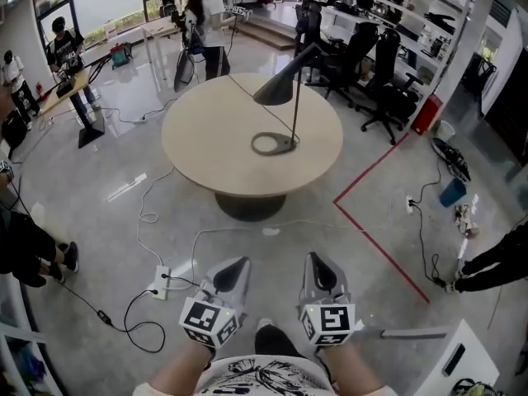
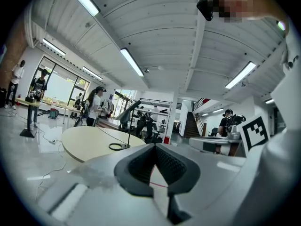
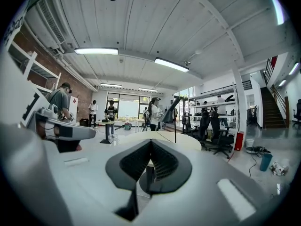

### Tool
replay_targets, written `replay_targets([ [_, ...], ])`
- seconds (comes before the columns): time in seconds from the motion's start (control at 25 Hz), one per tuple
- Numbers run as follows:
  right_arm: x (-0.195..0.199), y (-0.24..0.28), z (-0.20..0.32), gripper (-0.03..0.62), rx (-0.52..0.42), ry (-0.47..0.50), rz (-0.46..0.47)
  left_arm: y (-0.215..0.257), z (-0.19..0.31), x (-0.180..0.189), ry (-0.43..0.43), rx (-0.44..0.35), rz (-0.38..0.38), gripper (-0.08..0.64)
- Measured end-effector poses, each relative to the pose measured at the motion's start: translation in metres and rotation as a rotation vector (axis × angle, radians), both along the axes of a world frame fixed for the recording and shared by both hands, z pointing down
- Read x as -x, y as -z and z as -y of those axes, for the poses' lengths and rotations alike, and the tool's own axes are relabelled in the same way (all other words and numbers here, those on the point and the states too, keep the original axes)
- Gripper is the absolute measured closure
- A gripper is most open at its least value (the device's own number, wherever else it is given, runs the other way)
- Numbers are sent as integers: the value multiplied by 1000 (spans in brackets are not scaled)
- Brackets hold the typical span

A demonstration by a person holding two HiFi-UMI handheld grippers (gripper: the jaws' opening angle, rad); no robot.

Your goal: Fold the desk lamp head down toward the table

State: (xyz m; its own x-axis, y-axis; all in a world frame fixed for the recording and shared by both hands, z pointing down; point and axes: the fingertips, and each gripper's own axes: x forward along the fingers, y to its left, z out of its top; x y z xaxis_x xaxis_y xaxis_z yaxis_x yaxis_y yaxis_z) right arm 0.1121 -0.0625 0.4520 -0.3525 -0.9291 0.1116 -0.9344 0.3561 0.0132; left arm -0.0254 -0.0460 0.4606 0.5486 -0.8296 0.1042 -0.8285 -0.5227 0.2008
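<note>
- Lamp [image 1: 285,97] stands on a round table [image 1: 206,147], just to 3 o'clock of its centre and well apart from both grippers. It has a thin dark stem [image 1: 295,110], a flat open ring base [image 1: 271,144], and a smooth dark cone head [image 1: 276,89] that widens down toward 7 o'clock, raised clear of the tabletop.
- The tabletop is matte beige on a dark round pedestal [image 1: 250,206]. A thin cord [image 1: 247,93] runs from the lamp across it toward 11 o'clock.
- The left gripper [image 2: 154,146] has a grey moulded shell and black ridged pads [image 2: 140,166]. The pads meet at their tips: closed, with nothing between them.
- The right gripper [image 3: 151,141] is built the same, pads touching at the tips and holding nothing.
- Only the head view shows both grippers side by side at 6 o'clock over the glossy grey floor [image 1: 107,221], each with a marker cube [image 1: 210,320]. It alone also shows the whole ring, red tape [image 1: 375,172] at 4 o'clock of the table, and a white power strip [image 1: 160,281] at 8 o'clock.
- Only the gripper views show the white ribbed ceiling with strip lights [image 2: 131,62].
- The left gripper view catches the ring on the tabletop. The right gripper view gives only stem and head above the table rim, plus stairs [image 3: 269,105] at 3 o'clock.
</note>
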Motion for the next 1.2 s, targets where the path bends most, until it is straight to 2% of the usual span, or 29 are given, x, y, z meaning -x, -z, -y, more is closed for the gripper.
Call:
replay_targets([
  [0.28, 33, 3, -70, 584, -13, -1, -4, 4, -69, 32, -8, -15, -6, 557],
  [0.56, 65, 10, -147, 584, -70, 28, 1, 12, -142, 55, -13, -32, -25, 557],
  [0.72, 81, 5, -181, 584, -46, 31, 17, 11, -172, 65, -25, -24, -40, 557],
  [0.92, 83, 0, -202, 584, -29, 34, -11, 21, -193, 64, -25, -76, -31, 557],
  [1.2, 82, 3, -209, 584, -21, 50, 10, 31, -200, 63, -8, -113, -32, 557],
])
